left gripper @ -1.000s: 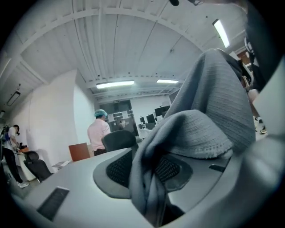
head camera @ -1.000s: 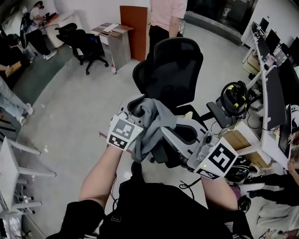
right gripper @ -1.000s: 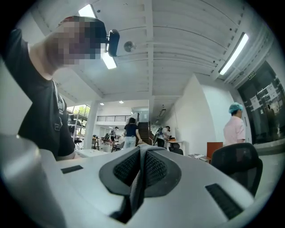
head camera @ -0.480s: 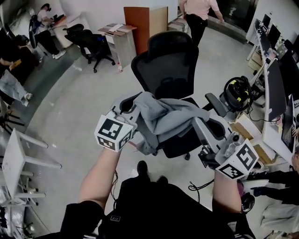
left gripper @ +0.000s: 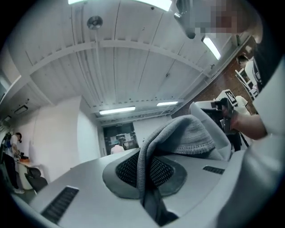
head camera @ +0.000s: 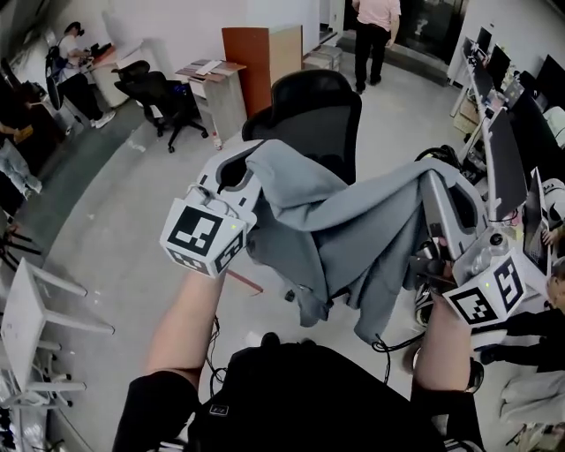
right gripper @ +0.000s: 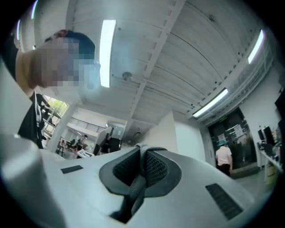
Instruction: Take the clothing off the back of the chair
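A grey garment [head camera: 344, 229] hangs stretched between my two grippers, raised in front of the black mesh office chair [head camera: 318, 106] and hiding its seat. My left gripper [head camera: 252, 163] is shut on the garment's left edge; in the left gripper view a thick ribbed fold [left gripper: 187, 138] bulges out between the closed pads [left gripper: 160, 171]. My right gripper [head camera: 434, 184] is shut on the right edge, and in the right gripper view only a thin fold of cloth [right gripper: 141, 156] shows between its pads [right gripper: 153, 167]. The garment's lower part droops in loose folds toward my lap.
Desks with monitors [head camera: 512, 150] line the right side. A person in a pink shirt [head camera: 375, 26] walks at the far end. Another black chair [head camera: 154, 88], a grey cabinet [head camera: 212, 88] and an orange-brown panel [head camera: 247, 53] stand at back left. A white table [head camera: 26, 309] is at left.
Both grippers have risen and moved apart. The garment, bunched at the chair a second ago, now hangs spread out between them.
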Demonstrator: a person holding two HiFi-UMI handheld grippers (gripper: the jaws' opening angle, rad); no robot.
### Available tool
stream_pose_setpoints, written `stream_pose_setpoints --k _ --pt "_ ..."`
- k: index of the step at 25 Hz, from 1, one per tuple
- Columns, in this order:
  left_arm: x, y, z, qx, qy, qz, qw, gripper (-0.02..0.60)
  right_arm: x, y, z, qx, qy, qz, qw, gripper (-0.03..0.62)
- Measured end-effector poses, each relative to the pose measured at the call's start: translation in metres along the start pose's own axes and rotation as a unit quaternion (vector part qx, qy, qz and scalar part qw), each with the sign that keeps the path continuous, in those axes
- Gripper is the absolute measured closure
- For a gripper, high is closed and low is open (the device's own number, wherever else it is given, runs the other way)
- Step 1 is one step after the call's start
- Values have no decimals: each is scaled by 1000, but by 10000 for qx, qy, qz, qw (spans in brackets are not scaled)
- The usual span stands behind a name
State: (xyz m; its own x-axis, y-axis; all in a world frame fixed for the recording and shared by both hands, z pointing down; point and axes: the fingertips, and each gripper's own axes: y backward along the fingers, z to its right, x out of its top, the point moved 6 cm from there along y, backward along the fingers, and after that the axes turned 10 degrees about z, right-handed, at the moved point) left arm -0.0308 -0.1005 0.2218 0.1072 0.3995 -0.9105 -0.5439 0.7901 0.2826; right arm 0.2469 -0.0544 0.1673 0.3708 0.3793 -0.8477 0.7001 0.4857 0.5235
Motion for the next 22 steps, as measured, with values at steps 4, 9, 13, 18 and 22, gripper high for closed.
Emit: stream_pose_setpoints --k 4,9,13,18,22 --pt "-37 11 9 -127 267 -435 9986 565 -60 10 6 -799 1 -953 9922 576" --pt "-73 37 -5 -26 490 -868 9950 565 -101 25 11 -1509 -380 -1352 9785 576" --pt "-89 58 -21 346 635 -1020 9922 565 -120 26 15 -1651 -497 -1502 9735 576" --pt "-109 81 -38 690 936 -1208 9858 565 -136 16 5 -1608 -402 -1596 9732 576" --pt "-112 84 -40 722 960 -1258 9848 565 -143 12 -1 -1455 -348 -1653 9748 576"
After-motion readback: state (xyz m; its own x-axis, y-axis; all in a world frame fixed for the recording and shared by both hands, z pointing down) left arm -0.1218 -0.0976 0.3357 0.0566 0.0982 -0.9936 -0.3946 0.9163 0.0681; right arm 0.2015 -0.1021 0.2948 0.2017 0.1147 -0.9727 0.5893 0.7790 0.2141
